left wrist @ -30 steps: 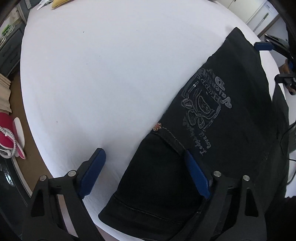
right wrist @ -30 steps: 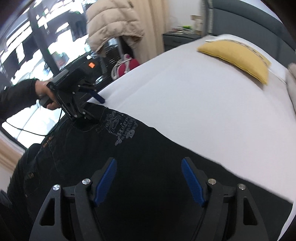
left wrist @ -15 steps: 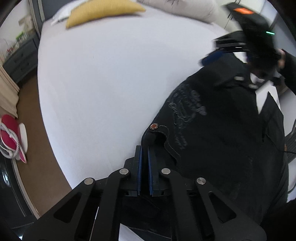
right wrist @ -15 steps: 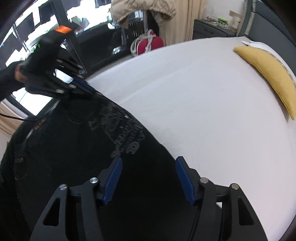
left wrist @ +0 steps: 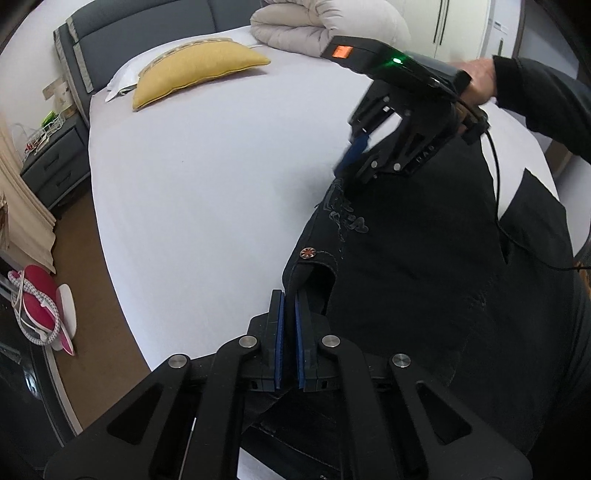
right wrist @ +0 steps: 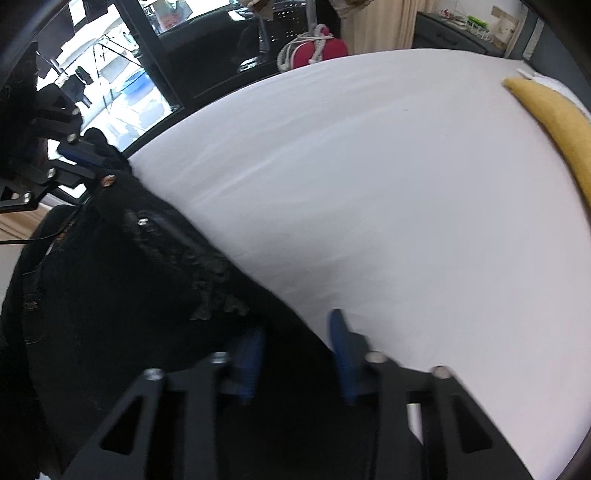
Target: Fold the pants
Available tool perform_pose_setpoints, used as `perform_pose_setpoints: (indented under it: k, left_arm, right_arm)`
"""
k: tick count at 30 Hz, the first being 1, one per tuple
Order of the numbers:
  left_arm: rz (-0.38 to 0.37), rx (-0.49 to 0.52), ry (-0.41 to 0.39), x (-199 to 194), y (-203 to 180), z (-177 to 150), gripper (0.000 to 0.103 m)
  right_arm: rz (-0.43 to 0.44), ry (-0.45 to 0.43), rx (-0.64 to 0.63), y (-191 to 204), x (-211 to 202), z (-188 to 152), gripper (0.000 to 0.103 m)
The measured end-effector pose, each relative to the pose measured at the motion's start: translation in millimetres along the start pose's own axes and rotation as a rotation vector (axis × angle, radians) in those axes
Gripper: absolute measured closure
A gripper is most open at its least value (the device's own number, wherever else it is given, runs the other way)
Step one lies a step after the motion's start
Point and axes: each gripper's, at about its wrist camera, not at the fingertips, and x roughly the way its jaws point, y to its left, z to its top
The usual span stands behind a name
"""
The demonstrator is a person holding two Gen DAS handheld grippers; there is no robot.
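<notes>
Black pants (left wrist: 424, 266) are lying along the near edge of the white bed (left wrist: 221, 177), one end lifted off the sheet. Left hand-held gripper (left wrist: 288, 306) is pinching the waistband edge just below the copper button (left wrist: 307, 253), blue pads nearly together with fabric between. Right hand-held gripper (right wrist: 295, 354) is sitting over the pants' far edge, fingers parted at a middling gap, cloth between them; whether they are gripping it cannot be told, view blurred. Yellow pillow (left wrist: 195, 70) is resting near the headboard (left wrist: 140, 33), well apart from the pants. Rolled duvet (left wrist: 325, 26) beside it.
</notes>
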Motion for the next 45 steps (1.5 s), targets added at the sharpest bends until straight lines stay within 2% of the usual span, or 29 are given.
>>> perform_pose_setpoints:
  k: [3, 9, 14, 17, 22, 27, 31, 38, 45]
  left_arm:
    - [-0.002, -0.012, -0.006, -2.1, 0.3, -1.4, 0.099]
    - [0.006, -0.036, -0.015, -13.2, 1.1, -7.2, 0.099]
    - [0.003, -0.038, -0.032, -29.8, -7.2, -13.4, 0.099]
    - [-0.029, -0.016, -0.046, -48.2, -25.6, -26.7, 0.099]
    - [-0.026, 0.093, -0.024, -66.8, -70.9, -55.5, 0.099]
    - [-0.048, 0.226, 0.048, -72.7, -122.9, -92.0, 0.099]
    - [-0.053, 0.365, 0.111, -75.4, -173.4, -124.1, 0.099]
    - [-0.051, 0.438, 0.142, -87.6, -210.5, -150.9, 0.099]
    - [-0.050, 0.451, 0.158, -98.8, -220.0, -160.0, 0.099]
  right_arm:
    - [-0.010, -0.011, -0.018, 9.8, -3.2, -2.2, 0.092]
    - [-0.091, -0.102, -0.038, 36.5, -31.1, -13.6, 0.096]
    - [-0.177, -0.120, -0.119, 84.3, -48.8, -20.2, 0.096]
    - [-0.189, -0.124, -0.167, 119.5, -58.6, -40.3, 0.097]
    - [-0.272, -0.044, -0.357, 202.1, -54.0, -82.4, 0.097]
    - [-0.330, 0.039, -0.492, 257.6, -42.3, -130.8, 0.097]
    - [-0.457, 0.116, -0.655, 303.5, -28.7, -163.3, 0.097]
    - [-0.589, 0.183, -0.844, 345.4, -17.4, -202.1, 0.097]
    - [-0.623, 0.168, -0.847, 383.4, -12.9, -207.8, 0.097]
